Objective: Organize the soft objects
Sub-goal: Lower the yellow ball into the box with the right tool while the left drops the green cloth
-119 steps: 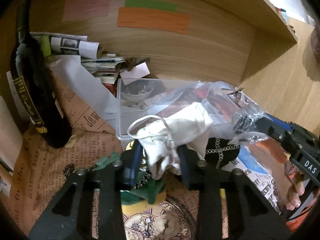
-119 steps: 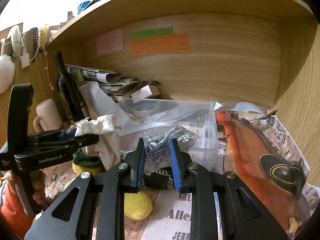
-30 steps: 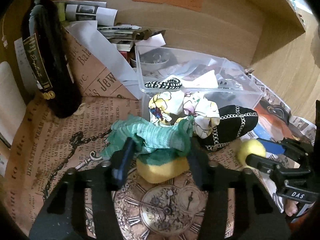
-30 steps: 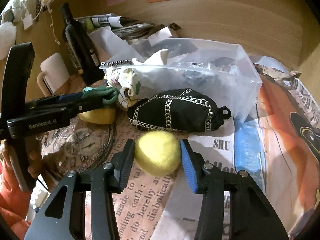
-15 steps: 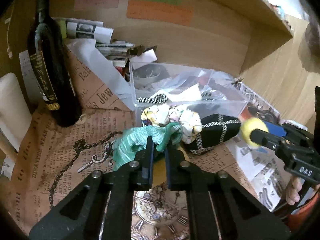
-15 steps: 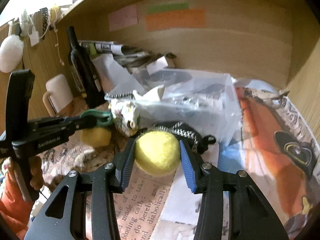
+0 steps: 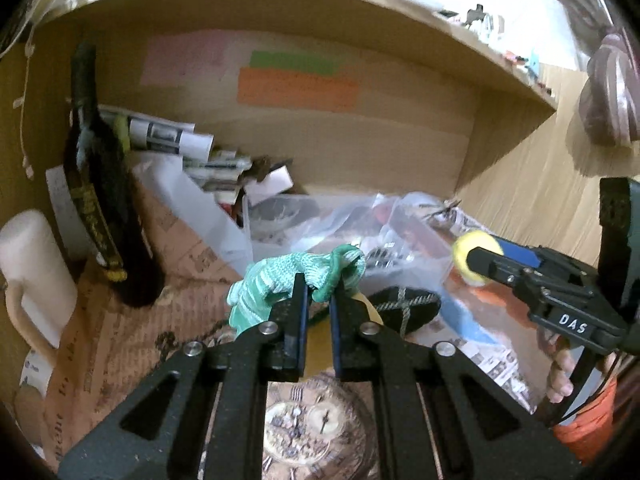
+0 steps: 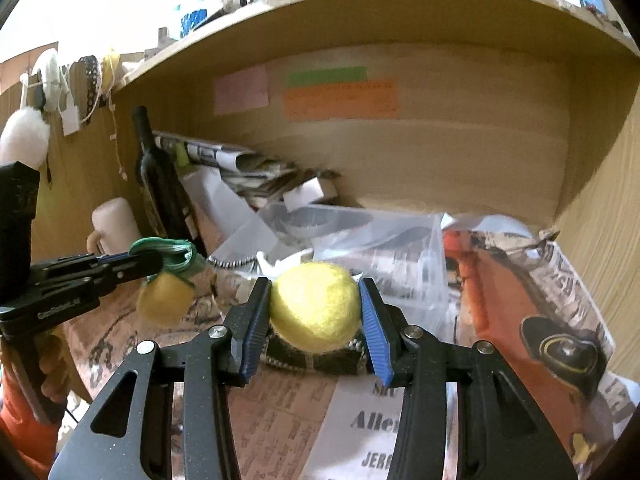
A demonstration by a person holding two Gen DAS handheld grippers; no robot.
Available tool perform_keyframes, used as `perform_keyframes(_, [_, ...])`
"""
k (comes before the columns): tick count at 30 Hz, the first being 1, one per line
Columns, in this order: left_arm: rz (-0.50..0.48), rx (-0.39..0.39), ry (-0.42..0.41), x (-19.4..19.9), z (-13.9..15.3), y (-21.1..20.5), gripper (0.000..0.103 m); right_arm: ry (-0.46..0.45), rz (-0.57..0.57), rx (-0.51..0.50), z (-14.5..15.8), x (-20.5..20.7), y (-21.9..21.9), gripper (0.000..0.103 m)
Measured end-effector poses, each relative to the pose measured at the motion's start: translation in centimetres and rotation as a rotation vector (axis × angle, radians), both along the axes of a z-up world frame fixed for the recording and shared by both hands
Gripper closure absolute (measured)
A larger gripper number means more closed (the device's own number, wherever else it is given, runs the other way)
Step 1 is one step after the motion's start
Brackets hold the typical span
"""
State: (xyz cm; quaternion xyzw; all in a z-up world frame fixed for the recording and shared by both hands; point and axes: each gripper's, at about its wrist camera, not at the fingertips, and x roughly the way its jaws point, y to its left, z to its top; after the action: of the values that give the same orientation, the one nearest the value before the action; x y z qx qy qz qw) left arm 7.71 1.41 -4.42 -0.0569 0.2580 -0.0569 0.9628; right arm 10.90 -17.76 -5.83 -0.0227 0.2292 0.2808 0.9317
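Right gripper [image 7: 476,258] marked "DAS", jaws clamping yellow ball [image 8: 315,306].

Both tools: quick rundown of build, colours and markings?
Left tool: matte black linkage frame with triangular cutouts and silver pivot screws, blue ribbed pads; white lettering on its side, blurred. Right tool: same black frame and screws, blue ribbed pads, "DAS" in white on the body. An orange sleeve shows behind each handle. No cables clearly visible.

Bottle [image 7: 102,216] stands left of bin [image 7: 344,236], mug [image 7: 32,276] nearer.
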Motion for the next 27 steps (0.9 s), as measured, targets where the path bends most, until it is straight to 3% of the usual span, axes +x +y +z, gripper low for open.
perform_keyframes(14, [-0.035,-0.03,-0.083,4.5,4.1,-1.0,0.094,-0.045,-0.059,0.045,2.0,3.6,-0.8,0.062])
perform_keyframes(22, [-0.034,-0.048,-0.063,8.4,4.3,-0.5,0.094,-0.031,-0.082,0.052,2.3,6.5,-0.7,0.062])
perform_keyframes(27, [-0.027,-0.037,-0.013,10.9,2.8,-0.9,0.094,-0.007,-0.085,0.035,1.9,8.3,-0.1,0.062])
